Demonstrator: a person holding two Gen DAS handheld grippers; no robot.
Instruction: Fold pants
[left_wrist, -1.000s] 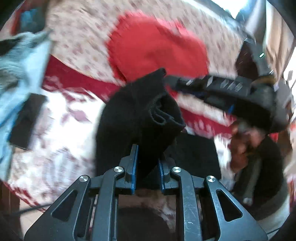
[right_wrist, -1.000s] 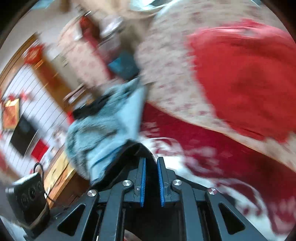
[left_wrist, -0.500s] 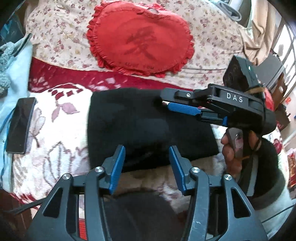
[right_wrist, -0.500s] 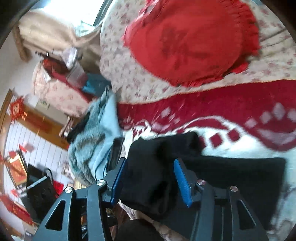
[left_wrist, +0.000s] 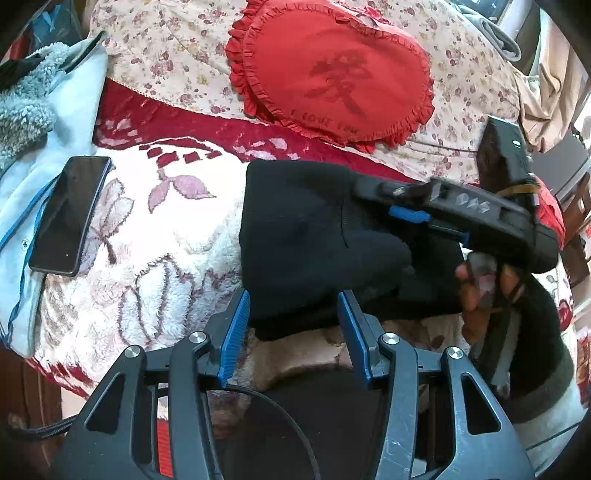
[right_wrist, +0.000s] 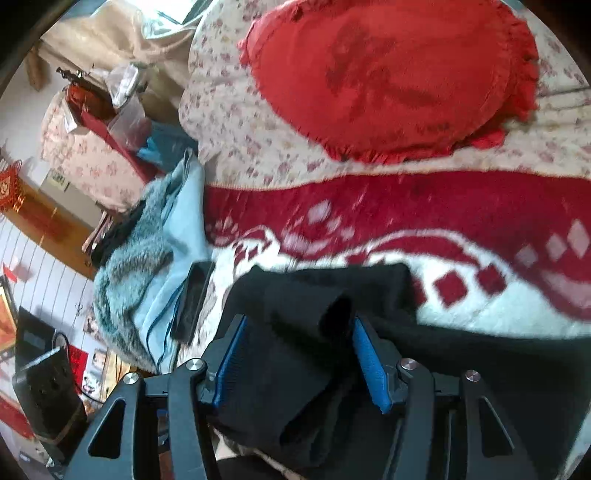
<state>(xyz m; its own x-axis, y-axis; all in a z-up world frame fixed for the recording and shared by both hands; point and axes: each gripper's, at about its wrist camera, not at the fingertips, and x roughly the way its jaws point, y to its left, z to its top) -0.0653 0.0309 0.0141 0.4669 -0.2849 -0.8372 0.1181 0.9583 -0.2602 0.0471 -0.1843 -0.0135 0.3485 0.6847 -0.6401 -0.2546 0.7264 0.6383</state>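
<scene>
Black knit pants (left_wrist: 317, 236) lay folded in a thick rectangle on a fleecy red-and-white floral blanket (left_wrist: 155, 258), below a frilled red heart cushion (left_wrist: 332, 74). The left gripper (left_wrist: 293, 325) stood spread at their near edge; the right gripper's (right_wrist: 295, 350) jaws were opening, cloth loose between them

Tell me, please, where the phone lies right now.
In the left wrist view the phone lies far left, on the light blue garment, left of the black pants.
</scene>
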